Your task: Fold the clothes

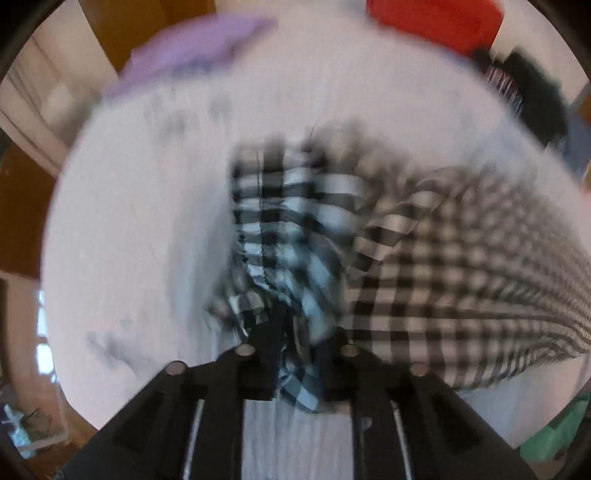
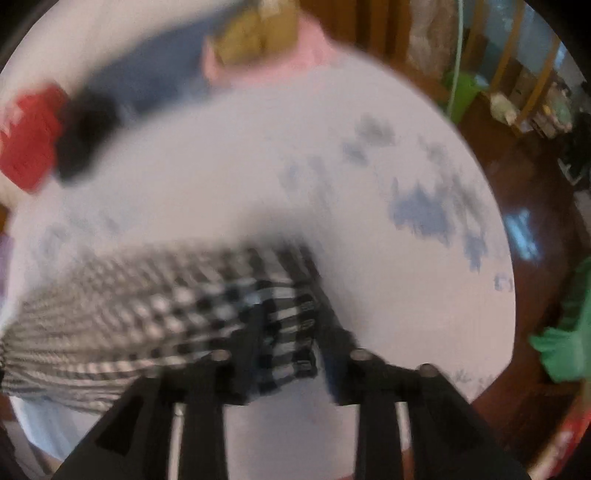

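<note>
Checked garment: the black-and-white checked cloth [image 1: 424, 266] lies on your round white table [image 1: 129, 229], stretched between your two grippers; its bunched edge runs right up into each pair of fingers.

Left gripper: your left gripper [image 1: 295, 343] has a gathered fold of the checked cloth pinched between its fingers, which stand close together with only the fabric between them. The rest of the cloth spreads away to the right across the table.

Right gripper: your right gripper [image 2: 291, 332] has its fingers somewhat apart with a pleated edge of the checked cloth [image 2: 155, 310] sitting between them. Motion blur keeps you from telling whether both fingers press on the fabric, so its grip cannot be judged; the cloth fans away to the left.

Blur: both views are smeared, so fine folds and seams are unreadable.

Only in your left view: a lilac garment [image 1: 192, 51] at the far left rim of the table, and a red item [image 1: 436, 18] beside dark clothing [image 1: 532, 92] at the far right rim.

Only in your right view: grey-blue blotches [image 2: 428, 210] on the tabletop to the right, a pink item [image 2: 280, 55] at the far edge, green cloth [image 2: 565, 332] off the table at right, and dark wooden floor [image 2: 517, 177].
</note>
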`<state>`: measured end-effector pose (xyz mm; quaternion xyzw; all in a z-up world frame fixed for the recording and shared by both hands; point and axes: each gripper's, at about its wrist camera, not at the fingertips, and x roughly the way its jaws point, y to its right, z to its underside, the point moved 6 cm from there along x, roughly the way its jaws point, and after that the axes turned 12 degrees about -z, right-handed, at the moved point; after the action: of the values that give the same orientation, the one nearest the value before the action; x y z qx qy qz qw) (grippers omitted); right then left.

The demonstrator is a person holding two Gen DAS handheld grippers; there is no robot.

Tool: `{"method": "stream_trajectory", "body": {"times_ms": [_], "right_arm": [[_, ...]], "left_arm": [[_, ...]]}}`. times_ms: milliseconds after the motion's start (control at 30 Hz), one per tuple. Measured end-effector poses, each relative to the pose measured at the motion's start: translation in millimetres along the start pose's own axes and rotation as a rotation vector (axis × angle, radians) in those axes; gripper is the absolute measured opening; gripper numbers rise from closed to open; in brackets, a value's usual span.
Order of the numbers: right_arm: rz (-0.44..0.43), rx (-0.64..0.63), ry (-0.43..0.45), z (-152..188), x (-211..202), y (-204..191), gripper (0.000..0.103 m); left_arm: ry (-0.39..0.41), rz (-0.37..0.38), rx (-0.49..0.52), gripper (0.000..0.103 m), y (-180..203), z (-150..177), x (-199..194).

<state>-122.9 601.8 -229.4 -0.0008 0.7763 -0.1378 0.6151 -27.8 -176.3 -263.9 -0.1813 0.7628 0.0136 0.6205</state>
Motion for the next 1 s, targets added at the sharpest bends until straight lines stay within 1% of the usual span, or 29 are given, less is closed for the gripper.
{"method": "stream_trajectory", "body": {"times_ms": [33, 67, 100, 133, 167, 200, 233, 267, 300, 367, 400, 433, 467, 567, 600, 667, 700, 733, 767, 800, 833, 867, 900, 967, 1000], "right_arm": [[0.028, 0.014, -0.035, 8, 9, 7, 0.042], [0.043, 0.029, -0.040, 14, 10, 13, 0.042], [0.051, 0.045, -0.029, 18, 6, 17, 0.045], [0.047, 0.049, -0.007, 17, 0, 16, 0.048], [0.029, 0.040, 0.027, 13, -9, 10, 0.053], [0.010, 0.032, 0.061, 9, -18, 5, 0.055], [-0.008, 0.023, 0.095, 5, -26, -1, 0.056], [-0.026, 0.014, 0.129, 1, -35, -7, 0.056], [-0.044, 0.005, 0.163, -4, -44, -13, 0.057], [-0.081, -0.013, 0.231, -12, -63, -25, 0.066], [-0.099, -0.022, 0.265, -16, -72, -30, 0.077], [-0.118, -0.031, 0.299, -20, -81, -36, 0.096], [-0.143, -0.040, 0.307, -23, -82, -44, 0.103], [-0.239, -0.070, 0.244, -23, -56, -71, 0.103], [-0.271, -0.080, 0.223, -24, -47, -80, 0.101], [-0.334, -0.100, 0.181, -24, -31, -98, 0.087], [-0.352, -0.112, 0.159, -23, -23, -106, 0.068], [-0.354, -0.125, 0.135, -21, -15, -113, 0.055], [-0.357, -0.138, 0.112, -20, -7, -120, 0.048], [-0.344, -0.155, 0.085, -20, 3, -123, 0.034], [-0.313, -0.174, 0.053, -21, 14, -120, 0.028], [-0.285, -0.186, 0.027, -22, 24, -114, 0.028], [-0.258, -0.189, 0.005, -23, 32, -107, 0.028], [-0.184, -0.171, -0.044, -24, 46, -78, 0.028], [-0.161, -0.160, -0.055, -27, 49, -62, 0.020]], "left_arm": [[0.036, -0.009, 0.014, 0.023, -1, 2, -4], [0.047, -0.033, 0.012, 0.038, -5, 1, -11], [0.063, -0.053, 0.004, 0.047, -10, -1, -19], [0.101, -0.065, -0.022, 0.057, -18, -8, -34], [0.139, -0.076, -0.048, 0.066, -25, -14, -49], [0.178, -0.083, -0.075, 0.069, -32, -21, -65], [0.221, -0.076, -0.105, 0.077, -37, -28, -82], [0.256, -0.068, -0.130, 0.078, -41, -35, -96], [0.267, -0.056, -0.138, 0.078, -38, -40, -102], [0.285, -0.034, -0.152, 0.078, -32, -50, -110], [0.276, -0.032, -0.147, 0.078, -24, -53, -103], [0.267, -0.030, -0.141, 0.078, -16, -56, -96], [0.254, -0.026, -0.136, 0.078, -8, -59, -88], [0.186, -0.016, -0.114, 0.078, 13, -59, -53], [0.168, -0.029, -0.099, 0.078, 19, -57, -40], [0.131, -0.056, -0.075, 0.076, 25, -50, -17], [0.113, -0.070, -0.066, 0.073, 25, -45, -7], [0.096, -0.084, -0.064, 0.069, 23, -40, 2], [0.085, -0.091, -0.069, 0.068, 22, -36, 10], [0.081, -0.102, -0.073, 0.068, 20, -33, 16], [0.097, -0.119, -0.069, 0.069, 21, -32, 17], [0.108, -0.133, -0.068, 0.069, 22, -31, 18], [0.101, -0.138, -0.076, 0.069, 21, -32, 18], [0.085, -0.141, -0.100, 0.068, 20, -32, 18], [0.077, -0.143, -0.118, 0.068, 19, -32, 18]]}}
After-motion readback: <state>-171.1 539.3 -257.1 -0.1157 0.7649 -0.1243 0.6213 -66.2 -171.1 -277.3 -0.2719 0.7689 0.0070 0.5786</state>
